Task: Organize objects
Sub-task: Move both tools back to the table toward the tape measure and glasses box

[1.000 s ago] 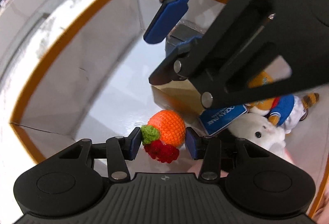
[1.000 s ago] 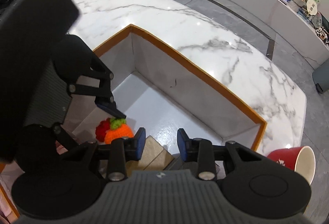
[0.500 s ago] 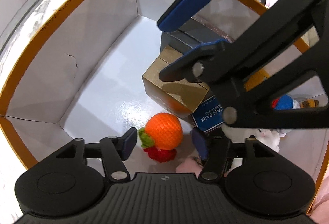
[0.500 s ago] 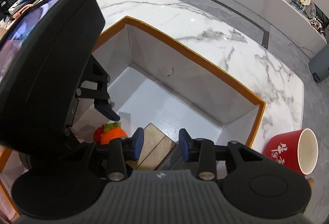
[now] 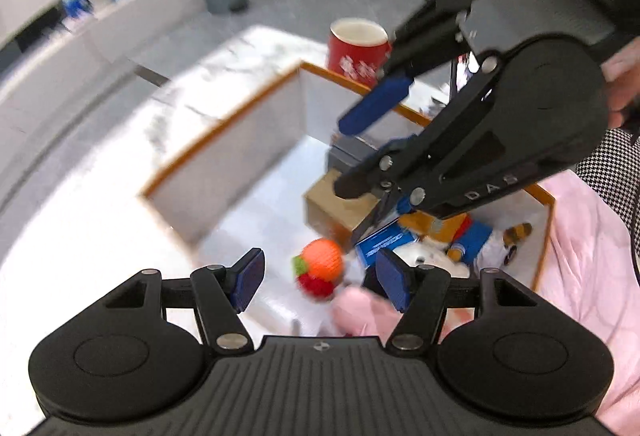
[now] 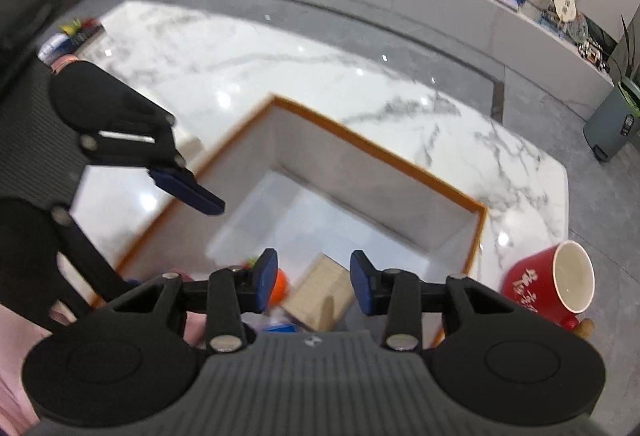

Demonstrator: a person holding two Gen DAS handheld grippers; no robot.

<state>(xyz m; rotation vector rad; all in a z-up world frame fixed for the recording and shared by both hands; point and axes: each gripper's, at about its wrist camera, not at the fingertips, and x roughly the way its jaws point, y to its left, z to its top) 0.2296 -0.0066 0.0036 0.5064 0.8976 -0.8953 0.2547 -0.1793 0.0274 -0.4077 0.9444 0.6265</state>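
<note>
An orange crocheted fruit toy (image 5: 322, 260) with green and red parts lies on the floor of a white box with an orange rim (image 5: 224, 129). My left gripper (image 5: 320, 282) is open and empty, raised above the toy. My right gripper (image 6: 313, 280) is open and empty, high over the box (image 6: 384, 151); it also shows in the left wrist view (image 5: 360, 151). A brown cardboard box (image 5: 332, 203), a blue card (image 5: 382, 242) and plush toys (image 5: 452, 240) lie in the box too.
A red mug (image 6: 550, 282) stands on the marble table (image 6: 248, 63) just outside the box's corner; it also shows in the left wrist view (image 5: 356, 49). Pink cloth (image 5: 588, 256) lies at the right. A grey bin (image 6: 610, 125) stands on the floor beyond.
My left gripper let go of the orange toy, opened wide and rose up and back out of the box. My right gripper also lifted higher above the box.
</note>
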